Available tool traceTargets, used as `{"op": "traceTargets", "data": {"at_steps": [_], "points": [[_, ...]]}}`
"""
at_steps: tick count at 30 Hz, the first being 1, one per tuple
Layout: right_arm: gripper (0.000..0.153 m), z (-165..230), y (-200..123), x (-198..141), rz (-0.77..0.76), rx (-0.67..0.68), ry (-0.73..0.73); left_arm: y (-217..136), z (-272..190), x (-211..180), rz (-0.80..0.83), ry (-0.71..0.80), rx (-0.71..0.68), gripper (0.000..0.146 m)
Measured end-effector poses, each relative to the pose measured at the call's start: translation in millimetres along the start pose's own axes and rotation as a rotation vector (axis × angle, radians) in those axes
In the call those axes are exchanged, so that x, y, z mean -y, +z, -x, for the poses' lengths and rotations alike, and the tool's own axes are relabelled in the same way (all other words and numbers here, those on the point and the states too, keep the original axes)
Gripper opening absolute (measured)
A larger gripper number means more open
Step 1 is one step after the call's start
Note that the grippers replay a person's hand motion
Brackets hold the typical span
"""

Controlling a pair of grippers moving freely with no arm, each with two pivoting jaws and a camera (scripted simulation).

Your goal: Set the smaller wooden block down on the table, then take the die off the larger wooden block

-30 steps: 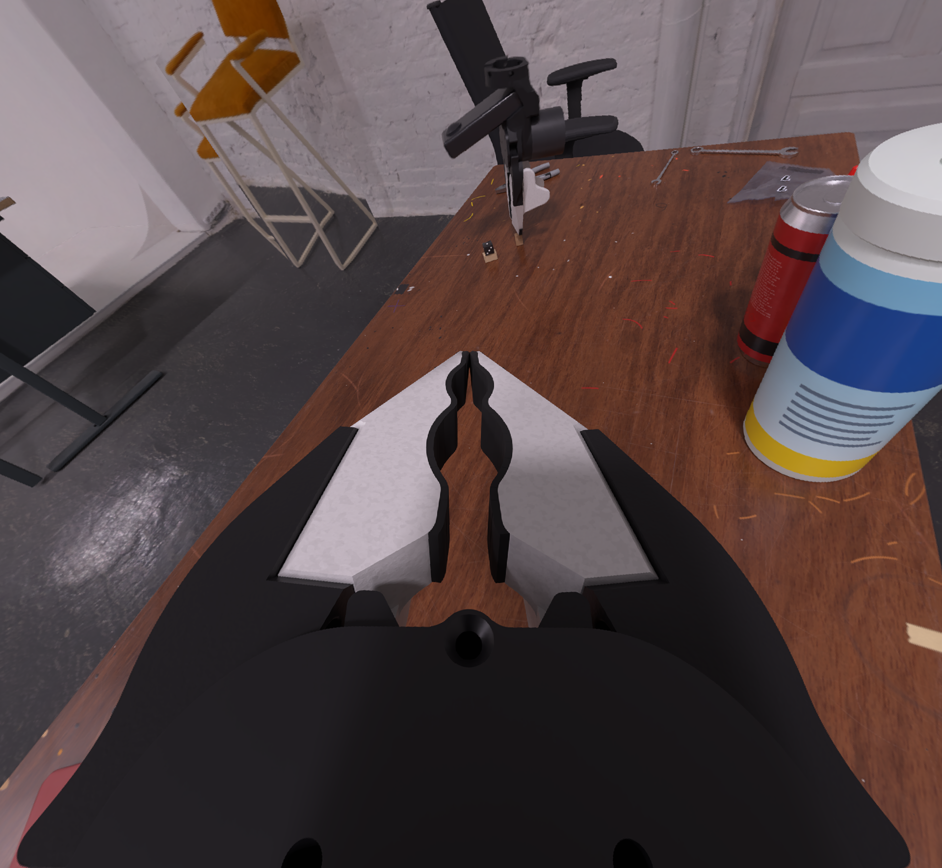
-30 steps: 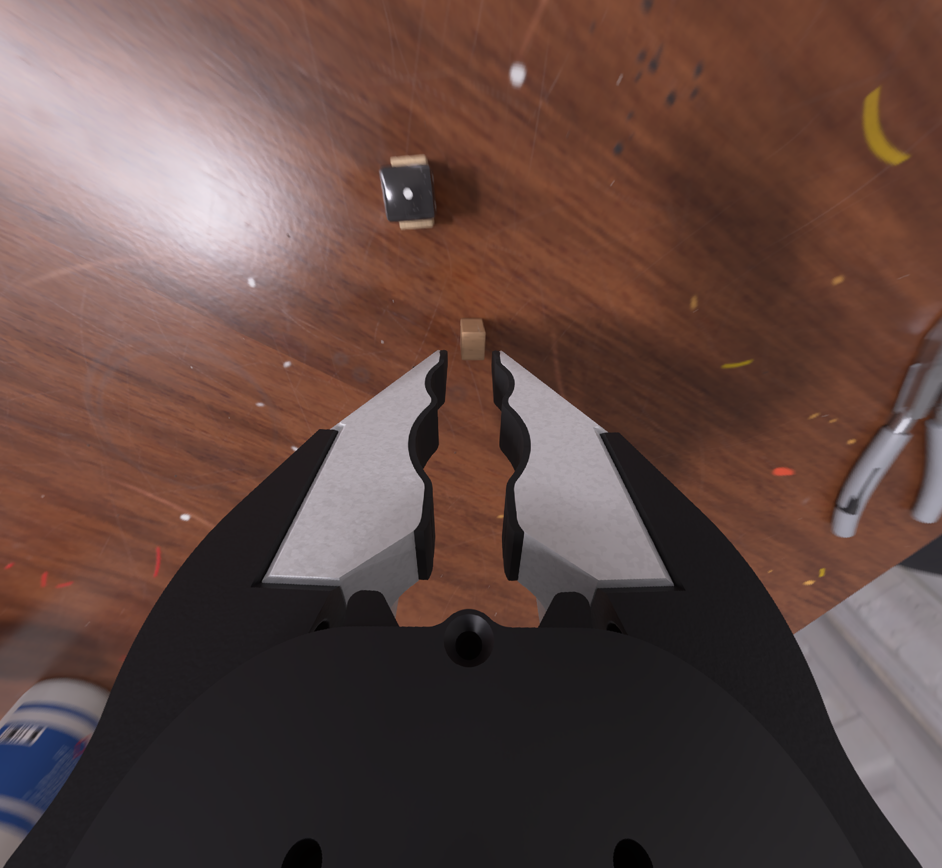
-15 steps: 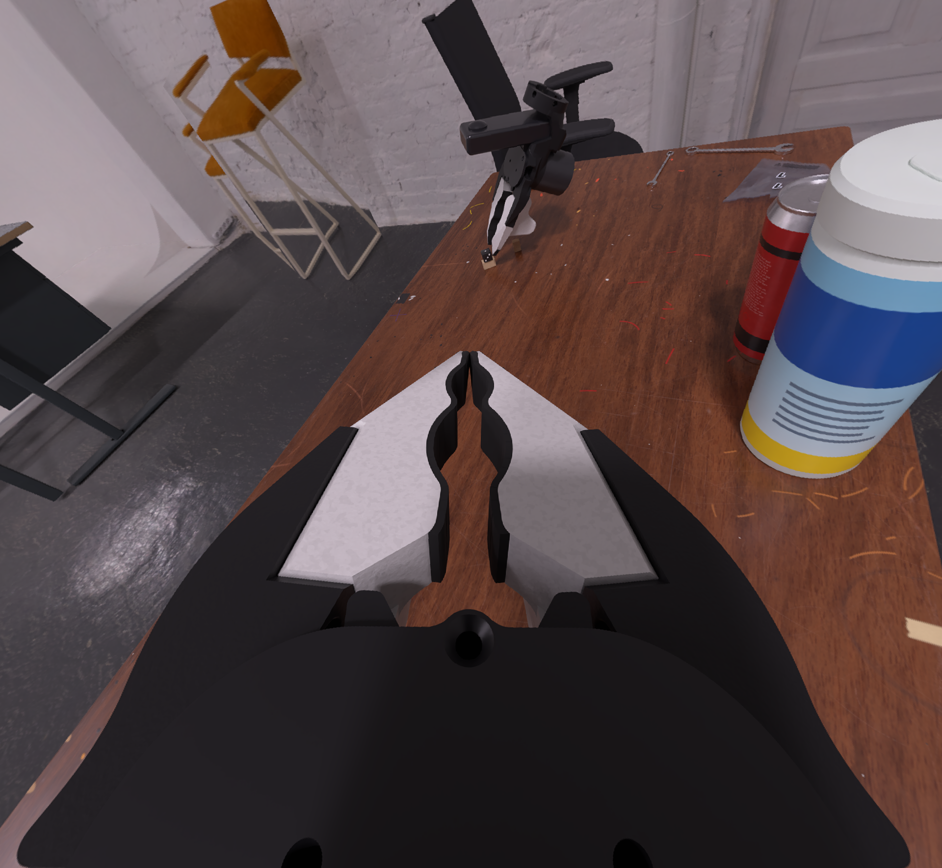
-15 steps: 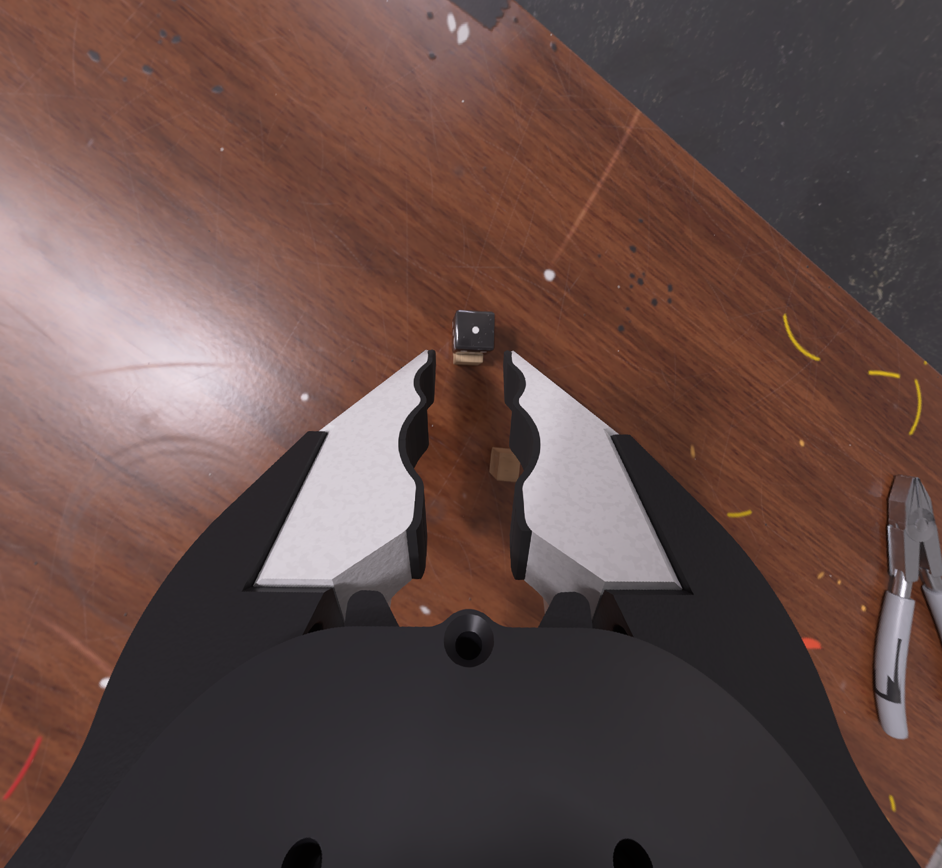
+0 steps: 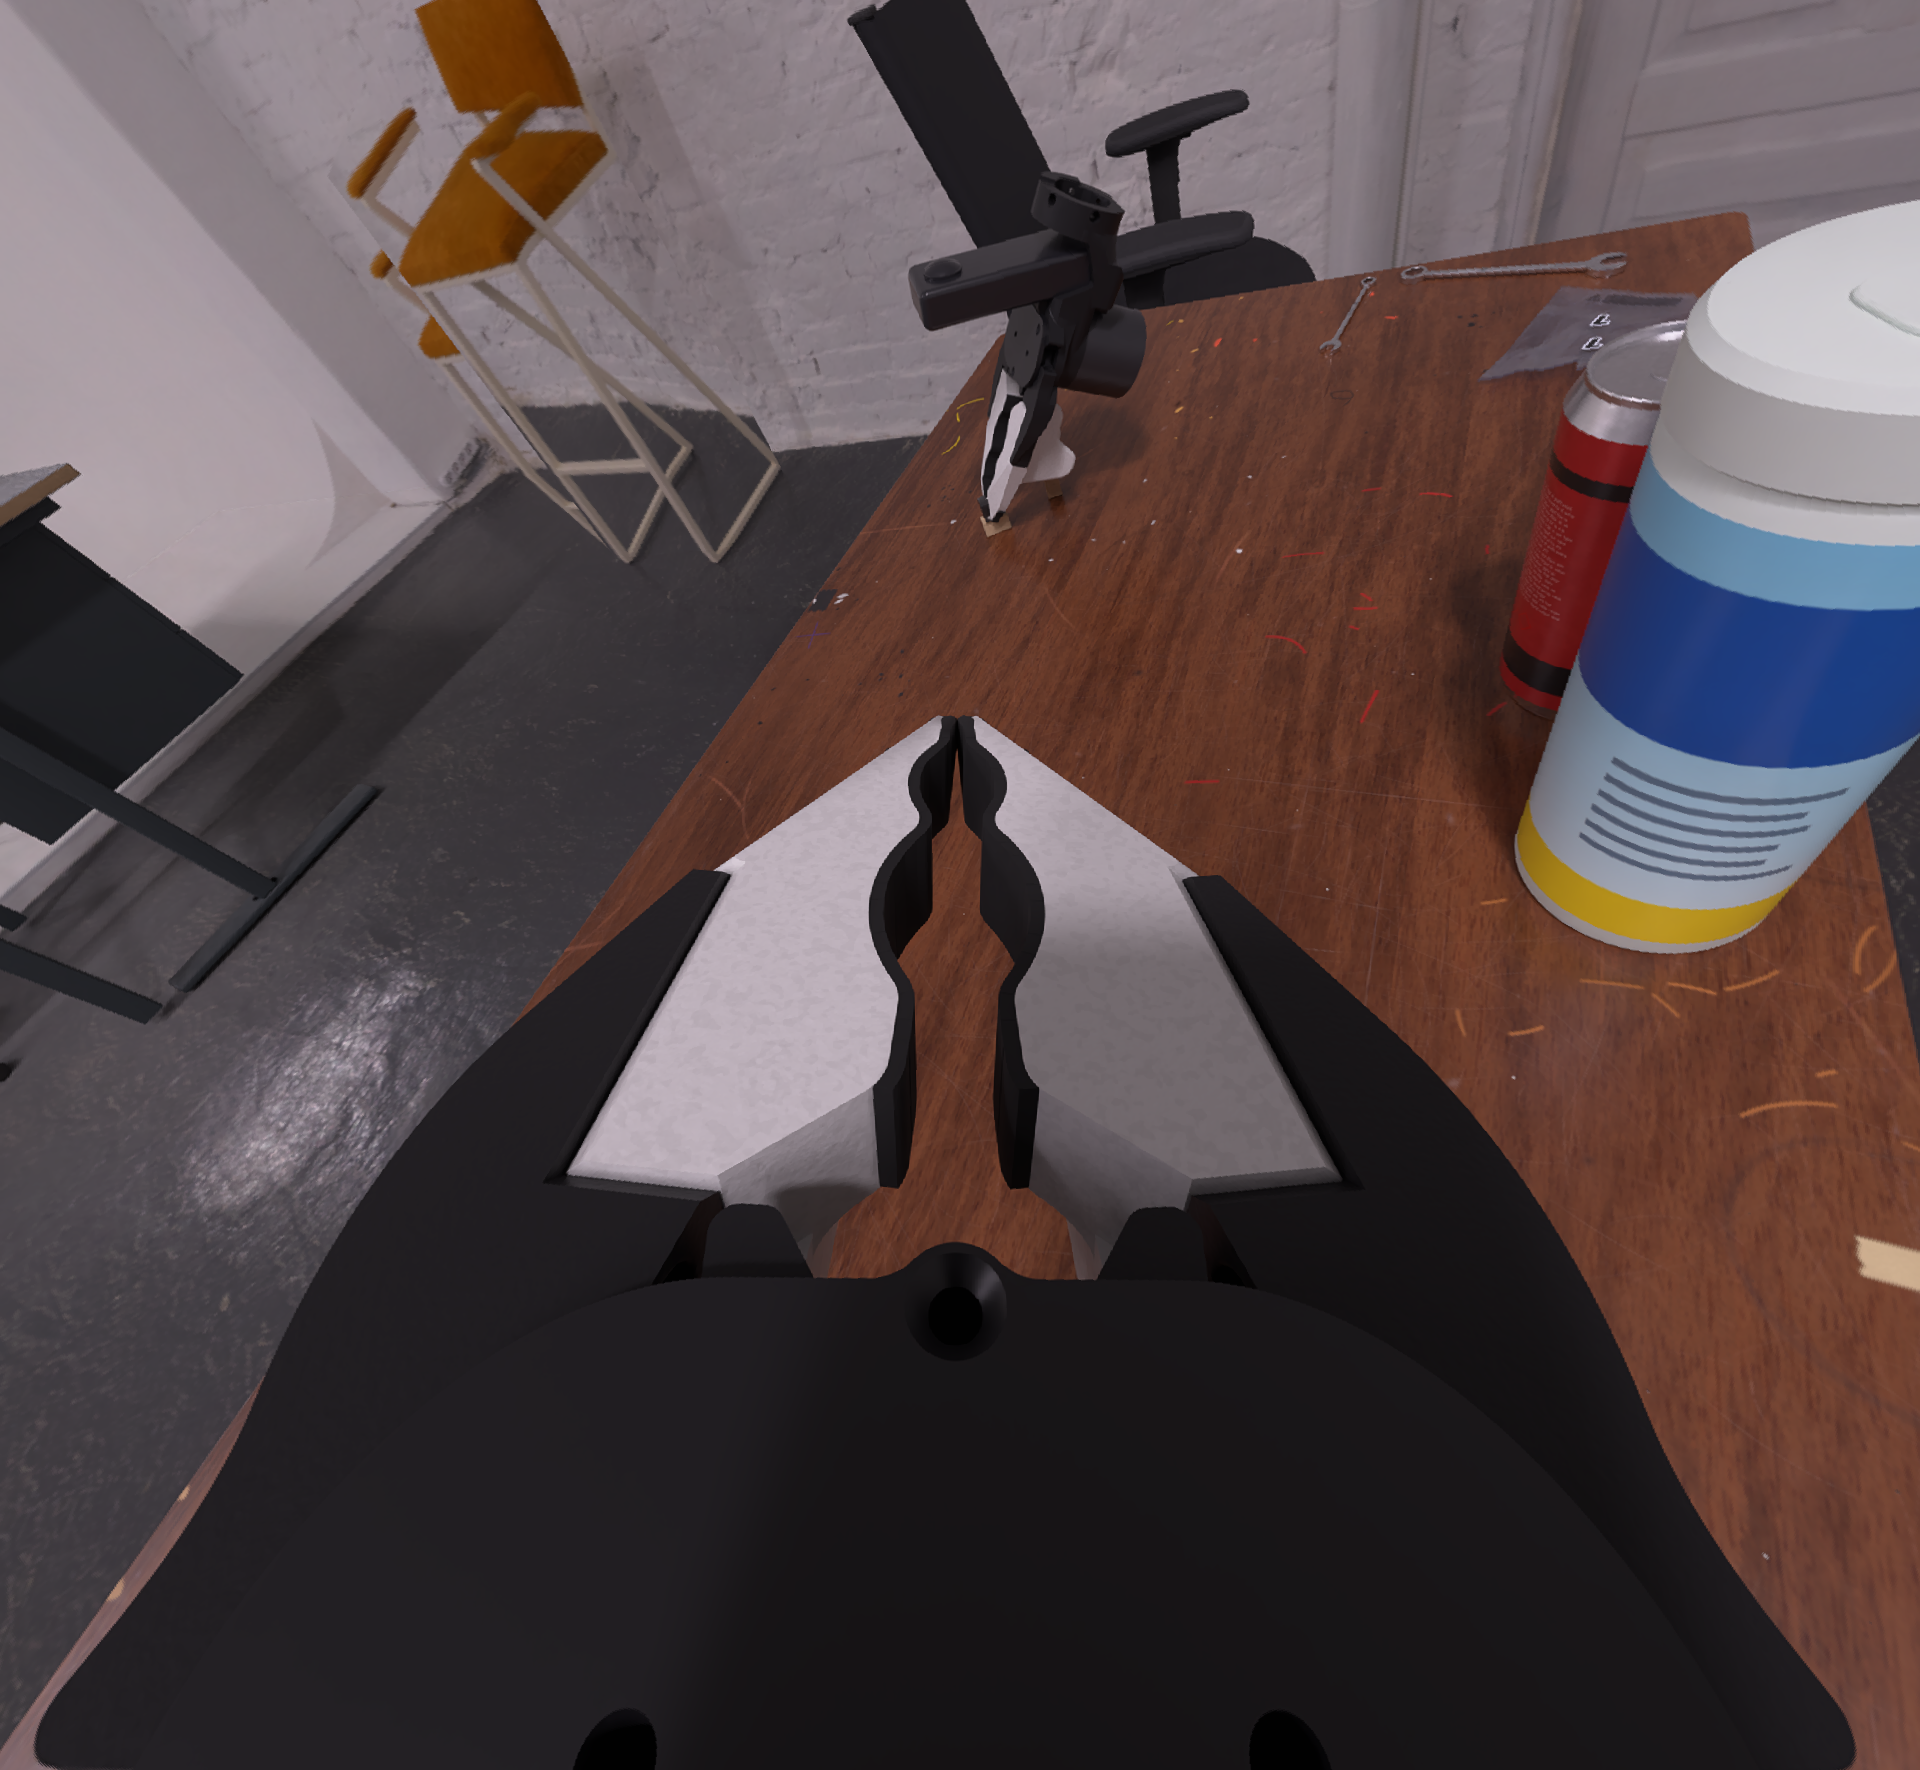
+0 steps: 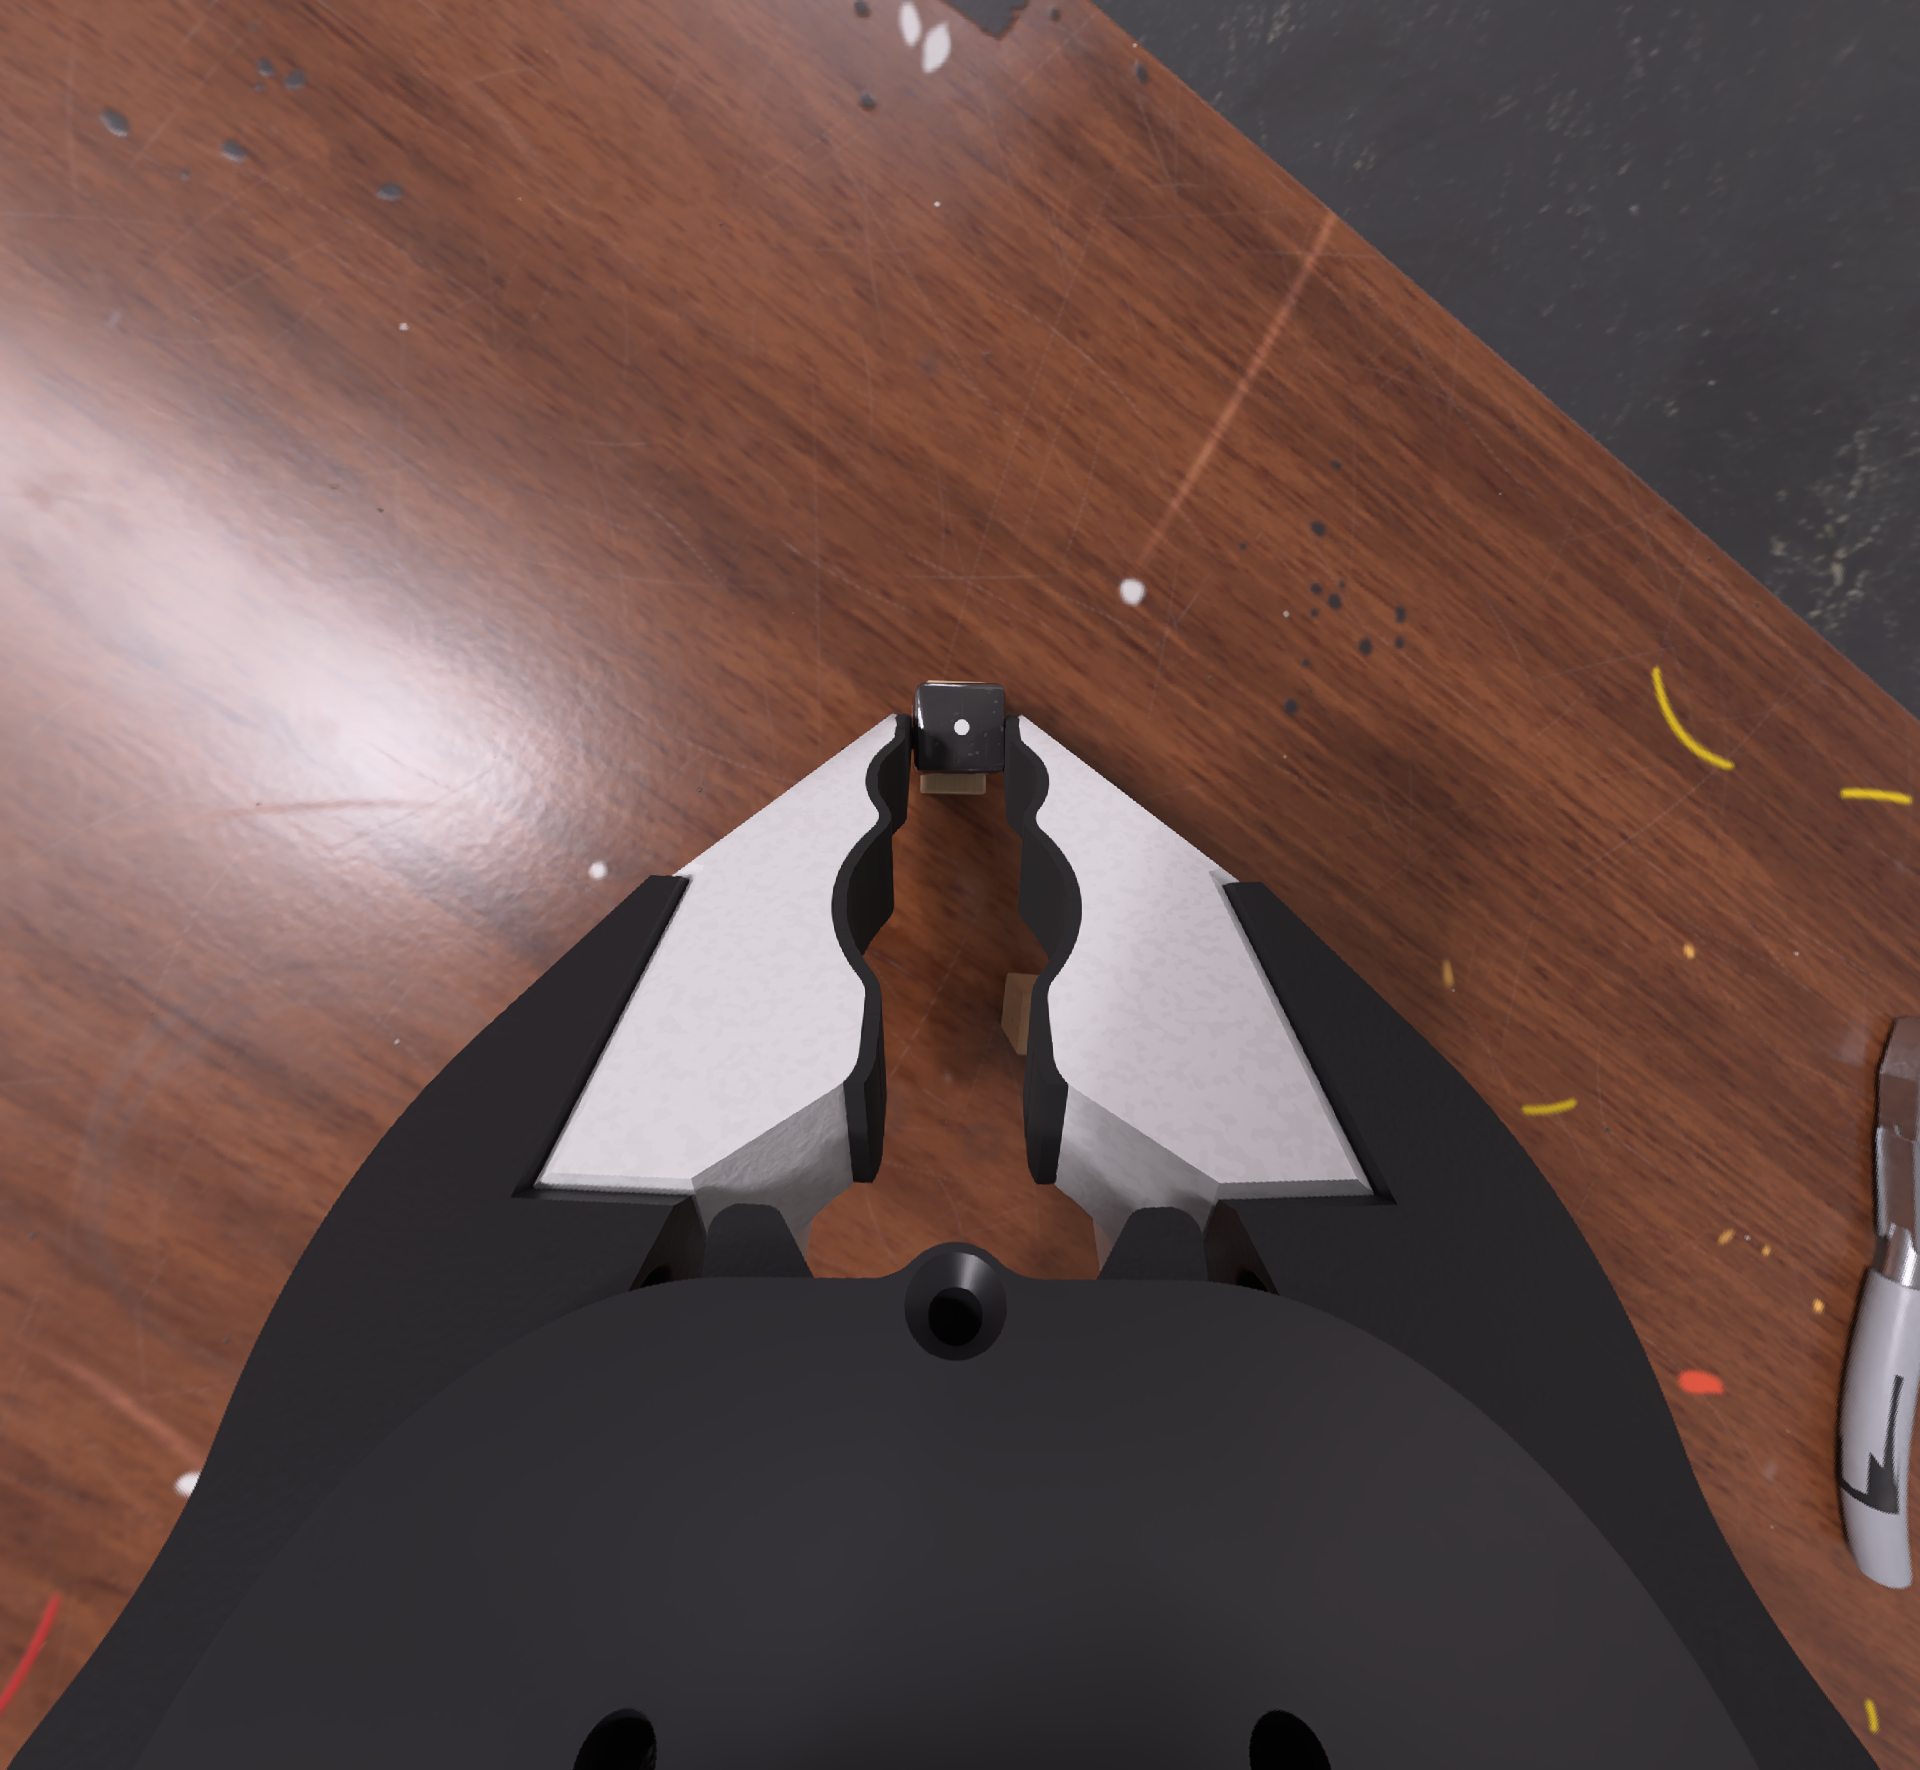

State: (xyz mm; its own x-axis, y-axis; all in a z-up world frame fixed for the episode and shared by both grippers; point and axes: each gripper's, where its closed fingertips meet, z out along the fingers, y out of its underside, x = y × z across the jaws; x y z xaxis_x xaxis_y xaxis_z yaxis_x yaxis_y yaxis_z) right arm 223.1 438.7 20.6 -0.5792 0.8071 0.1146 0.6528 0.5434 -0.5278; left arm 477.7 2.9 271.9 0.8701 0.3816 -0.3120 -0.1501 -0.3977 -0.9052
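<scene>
In the right wrist view, my right gripper [image 6: 958, 731] is shut on the black die [image 6: 961, 728], with one fingertip against each of its sides. The die sits on or just over the larger wooden block [image 6: 951, 784], which shows below it. The smaller wooden block [image 6: 1016, 1008] lies on the table [image 6: 520, 370] farther back between the fingers, partly hidden by the right finger. In the left wrist view, my left gripper [image 5: 956, 723] is shut and empty above the table's near left edge. Far off in that view, the right gripper [image 5: 992, 507] points down at the larger block [image 5: 995, 526].
A big blue, white and yellow canister [image 5: 1745, 629] and a red can [image 5: 1569, 557] stand to the right of the left gripper. Wrenches [image 5: 1507, 269] lie at the far end. Pliers [image 6: 1886, 1357] lie to the right of the right gripper. The table edge and dark floor [image 6: 1558, 58] are close beyond the die.
The right gripper has moved forward past the smaller block, and its jaws have closed on the die. The left gripper has stayed shut and barely shifted.
</scene>
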Motion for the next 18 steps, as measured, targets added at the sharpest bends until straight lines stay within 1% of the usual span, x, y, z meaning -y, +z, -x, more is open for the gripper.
{"op": "traceTargets", "data": {"at_steps": [2,5,7,10,13,15,18], "points": [[0.017,1,-3,0,0.020,0.019,0.000,0,0,0,0.003,0.000,-0.001,0.000],[0.017,2,-15,-3,0.131,0.049,-0.010,1,-1,-1,0.007,0.002,-0.006,0.000],[0.017,0,-26,-6,0.249,0.071,-0.001,2,-2,-2,0.014,0.005,-0.010,0.000],[0.017,-4,-40,-16,0.470,0.085,0.027,4,-5,-4,0.035,0.018,-0.016,0.000],[0.017,-10,-45,-30,0.669,0.056,0.018,6,-7,-6,0.053,0.034,-0.017,0.000],[0.017,-6,-40,-34,0.722,0.091,0.019,6,-8,-6,0.056,0.038,-0.016,0.000],[0.017,-1,-28,-35,0.732,0.127,0.026,5,-8,-5,0.054,0.038,-0.016,0.000]]}}
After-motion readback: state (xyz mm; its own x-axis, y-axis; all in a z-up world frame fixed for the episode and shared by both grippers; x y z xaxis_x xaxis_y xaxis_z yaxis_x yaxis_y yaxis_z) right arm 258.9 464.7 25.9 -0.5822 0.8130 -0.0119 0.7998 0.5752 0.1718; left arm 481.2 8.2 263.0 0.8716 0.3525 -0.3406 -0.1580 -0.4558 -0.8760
